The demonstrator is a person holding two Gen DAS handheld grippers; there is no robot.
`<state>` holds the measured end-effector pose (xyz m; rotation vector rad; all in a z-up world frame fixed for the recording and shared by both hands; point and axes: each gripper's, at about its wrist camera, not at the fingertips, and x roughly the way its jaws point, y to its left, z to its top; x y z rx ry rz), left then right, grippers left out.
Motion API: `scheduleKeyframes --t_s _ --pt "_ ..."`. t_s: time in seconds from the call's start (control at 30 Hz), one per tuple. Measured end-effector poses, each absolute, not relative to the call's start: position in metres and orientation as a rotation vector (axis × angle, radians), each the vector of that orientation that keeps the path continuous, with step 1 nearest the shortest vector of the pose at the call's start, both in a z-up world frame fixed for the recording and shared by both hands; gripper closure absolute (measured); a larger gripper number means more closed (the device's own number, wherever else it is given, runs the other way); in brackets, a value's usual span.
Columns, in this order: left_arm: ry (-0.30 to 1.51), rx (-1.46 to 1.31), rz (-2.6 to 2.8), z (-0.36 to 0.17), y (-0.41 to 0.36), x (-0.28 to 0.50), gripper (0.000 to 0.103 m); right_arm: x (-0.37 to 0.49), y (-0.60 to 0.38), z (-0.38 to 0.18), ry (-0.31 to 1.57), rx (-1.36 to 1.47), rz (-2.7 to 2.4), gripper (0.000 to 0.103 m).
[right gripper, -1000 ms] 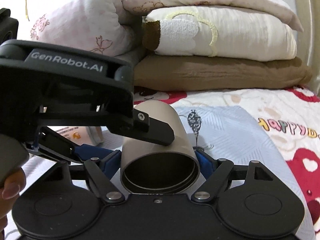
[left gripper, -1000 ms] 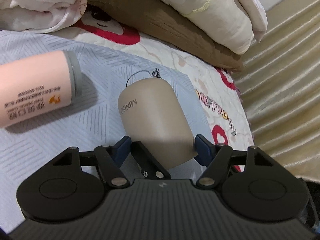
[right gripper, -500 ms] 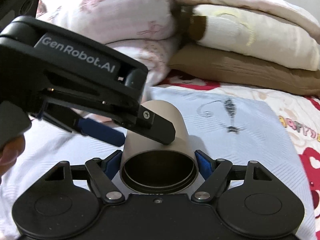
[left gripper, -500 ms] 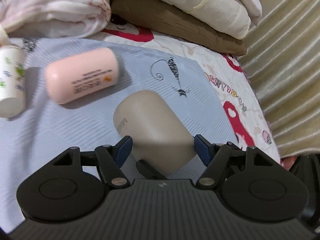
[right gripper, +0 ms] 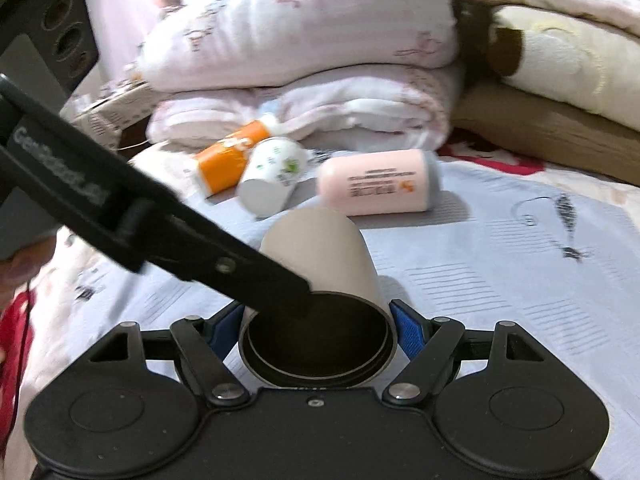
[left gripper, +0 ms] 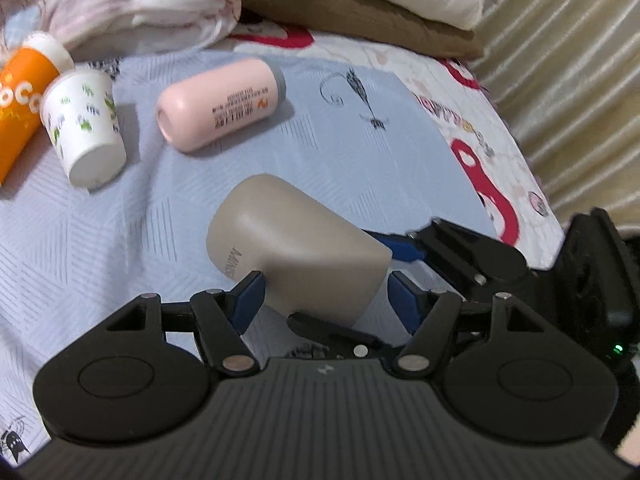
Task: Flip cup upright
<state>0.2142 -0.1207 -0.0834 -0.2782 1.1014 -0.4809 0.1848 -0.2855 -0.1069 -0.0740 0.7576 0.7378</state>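
We see the cup (left gripper: 288,248), matte beige w/ dark inside, tilted over the bed (left gripper: 120,240), closed base at 12 o'clock, open mouth toward the right cam. "MINIS…" lettering on its side, rest hidden.

Right hand-held gripper (right gripper: 320,332): blue pads pressed on both sides of the cup near the rim, closed round it.

Left hand-held gripper (left gripper: 324,300): spread wide, pads flank the cup w/ gaps; contact unclear.

At 11 o'clock, well apart, lie a pink bottle (left gripper: 220,104), white paper cup (left gripper: 86,120) and orange bottle (left gripper: 20,96).
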Motion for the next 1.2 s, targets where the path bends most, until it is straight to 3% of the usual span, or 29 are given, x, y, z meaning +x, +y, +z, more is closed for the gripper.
scheduleKeyframes --t_s 0.43,0.6,0.73,0.93,1.03,1.2 --pt "1.089 -0.268 -0.548 -0.089 -0.103 0.219 0.035 0.176 -0.266 -0.111 0.713 -0.292 0.738 0.021" --pt "1.067 -0.251 -0.531 -0.084 -0.093 0.231 0.034 0.175 -0.255 -0.105 0.674 -0.369 0.672 0.009" --pt "1.064 -0.18 -0.528 -0.076 -0.095 0.249 0.034 0.177 -0.245 -0.099 0.67 -0.458 0.665 0.009" --pt "1.054 -0.086 -0.578 -0.071 -0.108 0.278 0.034 0.203 -0.233 -0.092 0.816 -0.539 0.751 0.01" --pt "1.055 -0.101 -0.629 -0.076 -0.114 0.289 0.034 0.211 -0.228 -0.088 0.876 -0.568 0.803 0.021" --pt "1.081 -0.14 -0.658 -0.089 -0.117 0.301 0.034 0.203 -0.22 -0.086 0.873 -0.743 0.912 0.021"
